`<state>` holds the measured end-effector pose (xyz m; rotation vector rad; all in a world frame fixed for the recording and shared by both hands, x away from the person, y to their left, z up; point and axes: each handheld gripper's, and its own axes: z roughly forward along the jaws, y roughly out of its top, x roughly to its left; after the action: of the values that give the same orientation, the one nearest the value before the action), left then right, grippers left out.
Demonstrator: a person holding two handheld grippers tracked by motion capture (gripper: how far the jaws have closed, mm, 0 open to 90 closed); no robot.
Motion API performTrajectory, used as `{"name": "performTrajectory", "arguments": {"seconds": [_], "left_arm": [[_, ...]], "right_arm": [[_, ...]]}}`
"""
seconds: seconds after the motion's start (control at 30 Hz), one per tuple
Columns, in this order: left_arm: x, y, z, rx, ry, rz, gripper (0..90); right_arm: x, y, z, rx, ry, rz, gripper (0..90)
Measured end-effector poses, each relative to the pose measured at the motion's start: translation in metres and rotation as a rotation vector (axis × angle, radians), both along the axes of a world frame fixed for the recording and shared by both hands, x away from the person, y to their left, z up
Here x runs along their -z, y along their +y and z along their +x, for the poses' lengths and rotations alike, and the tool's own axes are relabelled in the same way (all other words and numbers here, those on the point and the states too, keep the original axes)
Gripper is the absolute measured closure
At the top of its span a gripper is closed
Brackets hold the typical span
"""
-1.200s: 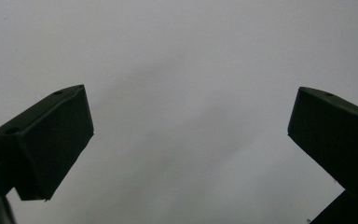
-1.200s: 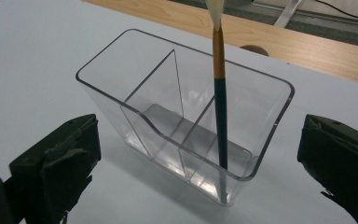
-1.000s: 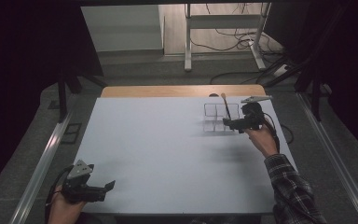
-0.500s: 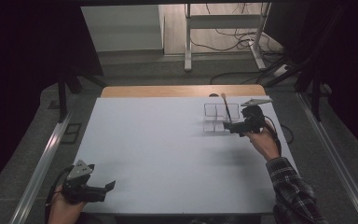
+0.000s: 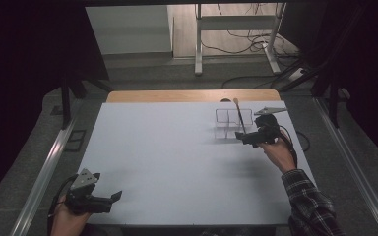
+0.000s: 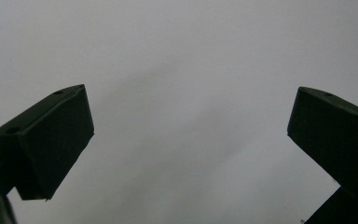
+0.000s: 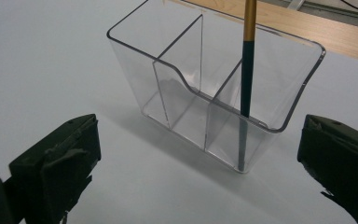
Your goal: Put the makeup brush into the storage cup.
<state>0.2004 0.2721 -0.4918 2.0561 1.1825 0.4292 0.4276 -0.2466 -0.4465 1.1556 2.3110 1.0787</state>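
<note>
While the brush point(image 7: 247, 70) stands nearly upright in the right-hand cell of the clear holder point(image 7: 168, 93), at the upper right of the high view, its handle rises past the rim toward the top of the frame. Just short of the holder, the right gripper point(image 7: 198, 172) has its jaws wide apart, clamped on nothing. At the lower left of the high view, the left gripper point(image 5: 94, 200) also sits with jaws spread over bare table point(image 5: 177, 162). A careless sideways pull here could likely clip the light holder's wall and tip it, brush included.
</note>
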Motion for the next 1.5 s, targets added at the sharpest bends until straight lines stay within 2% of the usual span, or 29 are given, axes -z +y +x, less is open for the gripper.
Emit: {"name": "performTrajectory", "arguments": {"seconds": [0.57,1.5], "left_arm": [[0.000,0.000,0.000,0.000,0.001,-0.001,0.6],[0.001,0.000,0.001,0.000,0.003,-0.001,0.5]], "right_arm": [[0.003,0.001,-0.011,-0.013,0.012,-0.009,0.0],[0.002,-0.005,-0.042,-0.041,0.021,-0.008,0.0]]}}
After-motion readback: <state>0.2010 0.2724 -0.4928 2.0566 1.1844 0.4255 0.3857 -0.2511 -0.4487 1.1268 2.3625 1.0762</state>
